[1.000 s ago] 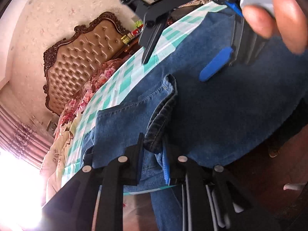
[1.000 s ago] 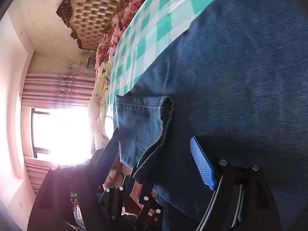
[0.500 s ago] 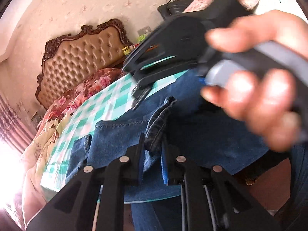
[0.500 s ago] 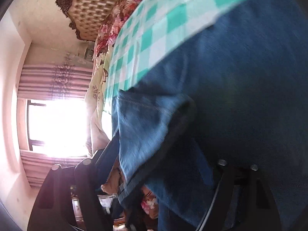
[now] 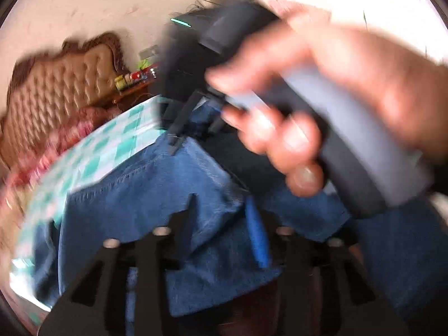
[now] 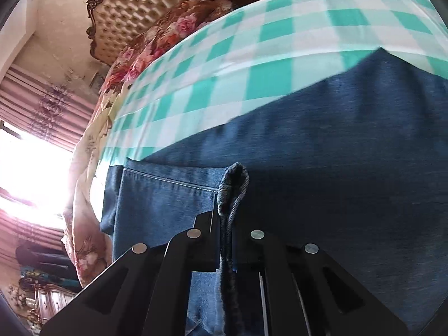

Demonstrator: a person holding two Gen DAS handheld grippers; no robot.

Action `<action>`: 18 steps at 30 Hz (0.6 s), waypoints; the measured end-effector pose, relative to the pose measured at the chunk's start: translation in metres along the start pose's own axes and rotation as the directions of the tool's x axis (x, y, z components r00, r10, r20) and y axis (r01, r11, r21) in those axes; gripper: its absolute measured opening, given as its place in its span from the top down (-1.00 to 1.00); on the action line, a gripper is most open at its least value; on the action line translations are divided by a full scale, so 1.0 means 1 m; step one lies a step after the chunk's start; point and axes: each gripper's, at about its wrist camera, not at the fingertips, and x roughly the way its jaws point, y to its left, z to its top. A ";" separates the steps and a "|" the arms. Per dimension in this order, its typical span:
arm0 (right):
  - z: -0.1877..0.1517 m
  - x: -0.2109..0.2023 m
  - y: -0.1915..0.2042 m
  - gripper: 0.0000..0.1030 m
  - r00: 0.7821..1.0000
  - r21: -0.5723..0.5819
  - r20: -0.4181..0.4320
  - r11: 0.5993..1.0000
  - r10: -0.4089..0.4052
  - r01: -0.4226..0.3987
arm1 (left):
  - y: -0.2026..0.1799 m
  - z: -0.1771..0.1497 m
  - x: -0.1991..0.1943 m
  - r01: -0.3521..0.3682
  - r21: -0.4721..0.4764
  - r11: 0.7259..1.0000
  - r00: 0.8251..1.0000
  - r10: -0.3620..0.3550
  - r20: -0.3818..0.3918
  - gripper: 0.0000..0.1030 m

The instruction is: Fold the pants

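Pants (image 6: 336,168) lie on the checked tablecloth (image 6: 280,42); the right gripper (image 6: 228,240) pinches their hem. The left gripper (image 5: 221,224) looks parted around denim, too blurred to call. Best carry both corners level.

I see blue pants (image 6: 322,168) on a tablecloth (image 6: 252,64) with green and white squares. My grippers are black, and the left gripper (image 5: 224,218) has a blue pad (image 5: 257,235). The headboard (image 6: 145,8) is tan with dark brown trim.

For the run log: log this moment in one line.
left hand-held gripper: open, over pants | right hand-held gripper: shut on pants hem | surface: checked cloth
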 end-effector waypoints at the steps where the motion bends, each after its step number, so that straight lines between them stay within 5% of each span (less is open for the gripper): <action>1: 0.000 0.000 -0.003 0.89 1.000 0.004 -0.002 1.000 0.004 -0.004 | 0.024 0.001 -0.016 0.003 -0.094 0.996 1.000 -0.001 0.025 0.18; 4: -0.001 -0.001 -0.009 0.89 1.000 0.017 -0.001 1.000 0.013 -0.013 | 0.095 -0.009 -0.046 -0.135 -0.271 0.953 0.988 0.152 0.041 0.18; 5: 0.000 -0.001 -0.008 0.89 1.000 0.019 0.000 1.000 0.016 -0.016 | 0.126 -0.019 -0.054 -0.286 -0.290 0.913 0.953 0.303 0.015 0.16; 7: -0.003 -0.004 -0.011 0.89 1.000 0.031 0.002 0.999 0.021 -0.022 | 0.156 -0.036 -0.049 -0.506 -0.180 0.843 0.860 0.509 -0.036 -0.01; 8: -0.003 -0.004 -0.012 0.89 1.000 0.034 0.002 0.999 0.021 -0.021 | 0.167 -0.050 -0.034 -0.580 -0.030 0.814 0.813 0.577 -0.077 -0.01; 10: -0.006 -0.006 -0.014 0.89 1.000 0.035 0.001 0.999 0.009 -0.009 | 0.179 -0.071 -0.012 -0.605 0.143 0.783 0.774 0.621 -0.124 -0.01; 18: -0.008 -0.003 -0.014 0.89 1.000 0.052 -0.010 0.999 -0.009 0.010 | 0.193 -0.104 0.029 -0.513 0.336 0.790 0.772 0.595 -0.221 0.06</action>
